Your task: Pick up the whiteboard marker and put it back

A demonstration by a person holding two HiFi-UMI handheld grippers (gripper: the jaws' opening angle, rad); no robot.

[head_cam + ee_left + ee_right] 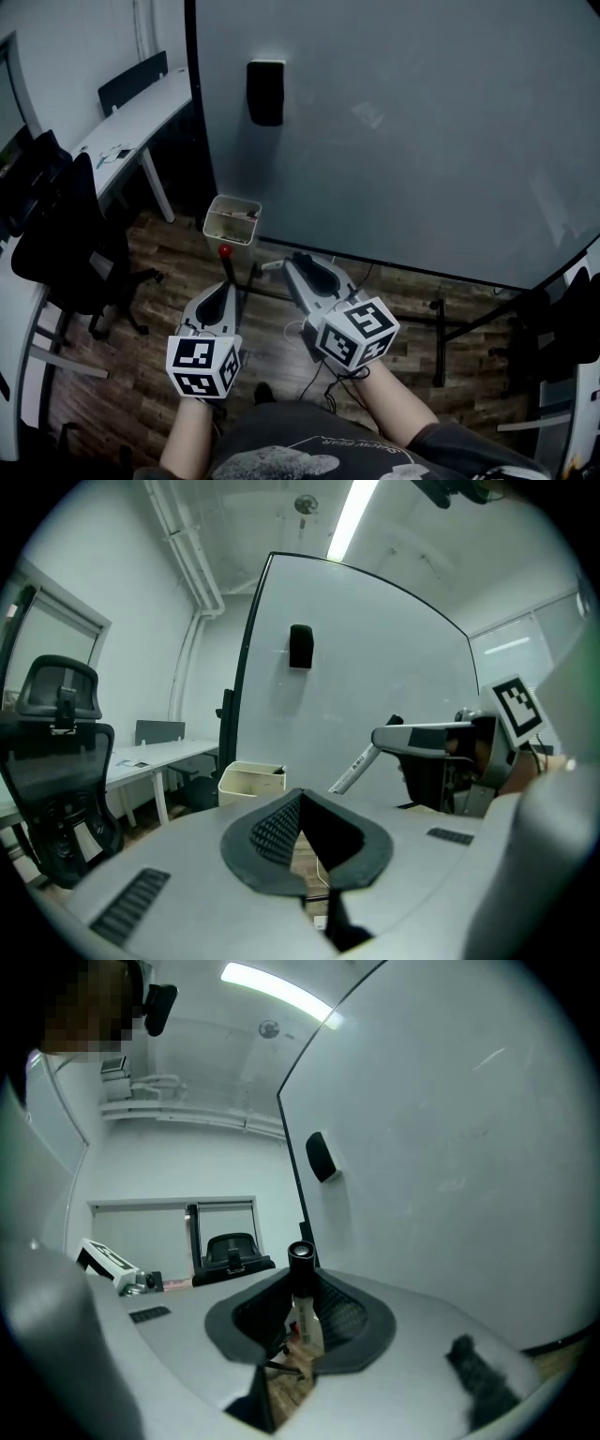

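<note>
My right gripper [294,263] is shut on the whiteboard marker [273,266], whose white body sticks out to the left of the jaws. In the right gripper view the marker [302,1288] stands between the pads with its black cap up, and the gripper [302,1283] faces the whiteboard [450,1147]. From the left gripper view the marker [352,771] slants down out of the right gripper [380,738]. My left gripper [228,282] is shut with nothing in it, its pads [277,827] meeting at the tip. A cream marker box [232,218] hangs at the whiteboard's lower left edge, ahead of both grippers.
A black eraser [265,92] sticks to the whiteboard [403,131]. A red knob on a black rod [225,251] stands just past my left gripper. Black office chairs [66,244] and white desks [131,117] fill the left side. The board's stand legs [441,328] run over the wooden floor.
</note>
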